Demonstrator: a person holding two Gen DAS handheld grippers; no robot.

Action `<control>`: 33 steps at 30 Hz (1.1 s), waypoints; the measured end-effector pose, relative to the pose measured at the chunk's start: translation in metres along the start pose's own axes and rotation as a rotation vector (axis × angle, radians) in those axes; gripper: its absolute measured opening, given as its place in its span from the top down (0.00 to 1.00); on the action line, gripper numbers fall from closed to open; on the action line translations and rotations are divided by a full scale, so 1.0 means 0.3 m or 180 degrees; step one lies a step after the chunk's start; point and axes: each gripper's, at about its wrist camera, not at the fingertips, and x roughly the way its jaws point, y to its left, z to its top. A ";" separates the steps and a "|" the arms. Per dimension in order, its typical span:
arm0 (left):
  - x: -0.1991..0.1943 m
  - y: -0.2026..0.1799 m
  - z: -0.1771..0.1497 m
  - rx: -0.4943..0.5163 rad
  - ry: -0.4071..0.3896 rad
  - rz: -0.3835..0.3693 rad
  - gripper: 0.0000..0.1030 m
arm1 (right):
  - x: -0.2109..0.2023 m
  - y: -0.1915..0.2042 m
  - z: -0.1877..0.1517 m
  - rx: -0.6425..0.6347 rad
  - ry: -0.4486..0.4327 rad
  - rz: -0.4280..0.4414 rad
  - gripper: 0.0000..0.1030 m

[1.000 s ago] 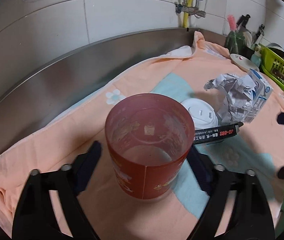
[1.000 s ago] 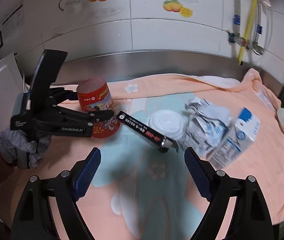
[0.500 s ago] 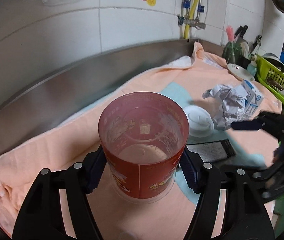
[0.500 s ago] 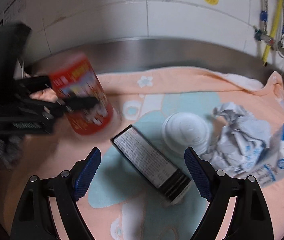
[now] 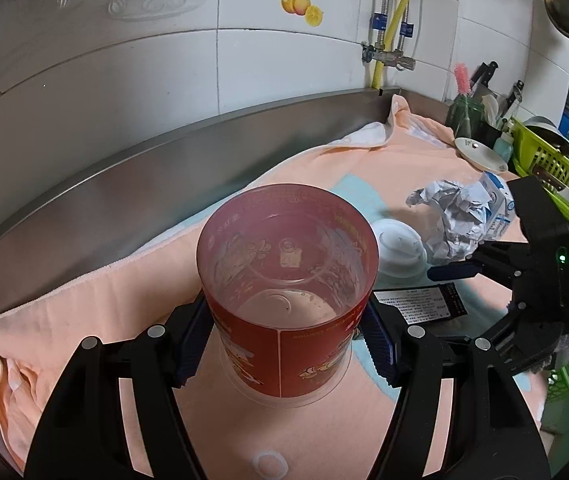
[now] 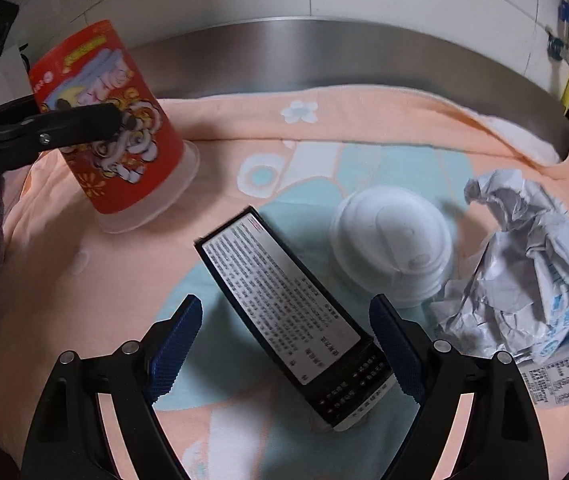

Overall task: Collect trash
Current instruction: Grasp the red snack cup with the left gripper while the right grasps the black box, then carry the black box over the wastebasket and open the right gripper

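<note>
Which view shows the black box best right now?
The right wrist view: the black box lies whole between the open right gripper fingers, its printed label facing up. The left wrist view shows only part of it behind the red cup.

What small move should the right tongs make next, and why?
Probably lower a little more and close on the black box. The right tongs are open, with the box lying aslant between the pads but not yet pressed. The left tongs already grip the red cup.
</note>
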 end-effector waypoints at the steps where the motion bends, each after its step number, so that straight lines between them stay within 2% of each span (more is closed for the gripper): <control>1: 0.000 0.003 0.001 -0.0003 -0.0002 -0.0001 0.36 | 0.008 -0.007 -0.003 -0.0003 0.0016 -0.0028 0.20; 4: -0.004 0.009 0.001 -0.0013 -0.0005 -0.0011 0.36 | 0.020 -0.007 -0.014 0.0010 0.0078 0.0005 0.20; 8: -0.007 0.014 0.004 -0.0007 -0.0016 -0.0021 0.36 | 0.005 0.019 -0.023 -0.0039 0.0127 0.0229 0.20; 11: -0.015 0.014 0.003 -0.0021 -0.0030 -0.0023 0.36 | -0.003 0.051 -0.031 -0.0141 0.0167 0.0298 0.20; 19: -0.032 0.024 -0.002 -0.0069 -0.0034 0.0000 0.36 | 0.053 0.057 0.027 -0.0003 0.0091 0.0244 0.20; 24: -0.040 0.024 -0.003 -0.0063 -0.0028 0.0021 0.36 | 0.068 0.076 0.039 -0.0032 0.0088 0.0175 0.34; 26: -0.040 0.026 -0.004 -0.0070 -0.0025 0.0016 0.36 | 0.067 0.084 0.038 -0.0055 0.0090 0.0083 0.45; 33: -0.052 0.015 0.003 -0.0052 -0.0037 -0.0025 0.36 | 0.012 0.085 -0.004 0.0101 -0.0020 0.0039 0.53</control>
